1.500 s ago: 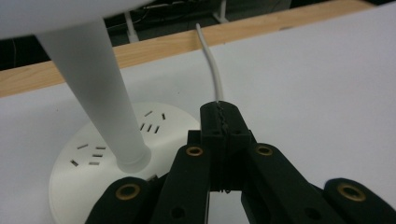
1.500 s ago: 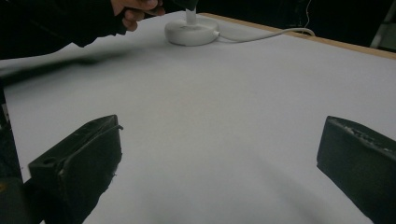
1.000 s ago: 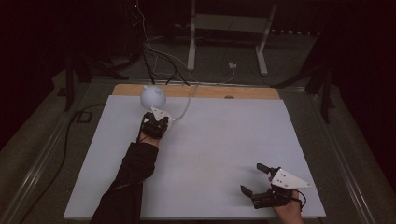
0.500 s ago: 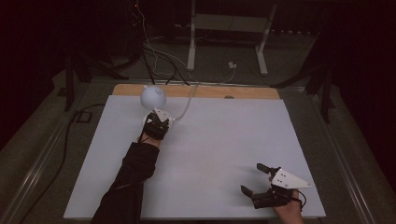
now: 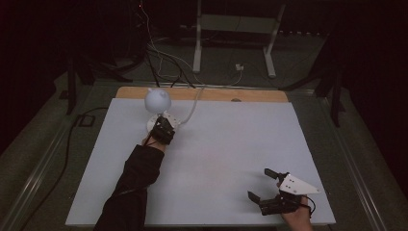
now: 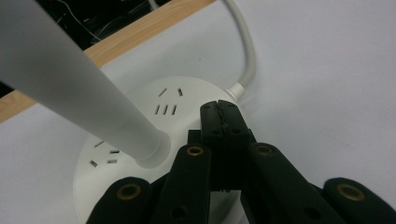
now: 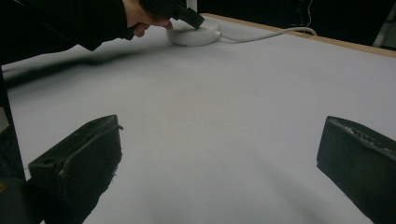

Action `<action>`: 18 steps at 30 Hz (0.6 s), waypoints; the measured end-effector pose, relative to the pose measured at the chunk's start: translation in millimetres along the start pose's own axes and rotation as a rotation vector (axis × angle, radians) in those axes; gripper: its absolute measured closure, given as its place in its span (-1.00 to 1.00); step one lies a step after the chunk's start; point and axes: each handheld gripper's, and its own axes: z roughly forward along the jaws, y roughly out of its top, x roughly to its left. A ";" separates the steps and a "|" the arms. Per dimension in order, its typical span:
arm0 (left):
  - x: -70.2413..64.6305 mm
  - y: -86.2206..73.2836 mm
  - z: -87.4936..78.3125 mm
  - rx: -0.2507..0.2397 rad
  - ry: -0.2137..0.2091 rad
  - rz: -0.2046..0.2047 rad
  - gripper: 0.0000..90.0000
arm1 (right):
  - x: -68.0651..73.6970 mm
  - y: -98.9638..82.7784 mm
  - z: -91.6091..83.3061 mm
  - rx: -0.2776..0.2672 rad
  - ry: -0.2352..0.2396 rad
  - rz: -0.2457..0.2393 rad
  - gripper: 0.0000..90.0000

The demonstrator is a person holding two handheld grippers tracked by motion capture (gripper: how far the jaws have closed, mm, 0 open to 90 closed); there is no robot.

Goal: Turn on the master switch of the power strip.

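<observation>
High view: a white table (image 5: 216,159) carries a small lamp (image 5: 158,100) near its far left corner, close to the wooden edge (image 5: 202,94). The lamp has a round white base (image 6: 140,135) with socket slots on top, a stem (image 6: 70,84) rising from the middle, and a globe head. A white cord (image 5: 192,108) leaves the base toward the far edge.

The left gripper (image 6: 223,119) is at the base, jaws pressed together with nothing between them, their tips resting on or just above the base's top beside the stem. In the left gripper view contact looks likely, but the angle does not settle it. The right gripper (image 5: 264,185) lies well apart near the front right corner, jaws spread wide over bare table, holding nothing.

Judgement: the step in hand appears to be pressing a control on the base with the closed tips, most likely a switch; no button is plainly visible under the jaws.

The next move calls for a short, straight downward push, kept clear of the stem and the slots, with the base not sliding. The right gripper has no evident part in this.
</observation>
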 end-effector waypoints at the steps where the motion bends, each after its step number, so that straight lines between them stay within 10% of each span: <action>1: 0.6 0.5 0.3 0.003 -0.005 -0.002 1.00 | 0.0 0.0 0.0 0.000 0.000 0.000 -1.00; 18: -2.1 4.8 2.6 0.037 0.000 0.050 1.00 | 0.4 0.2 -0.1 -0.004 0.004 0.001 -1.00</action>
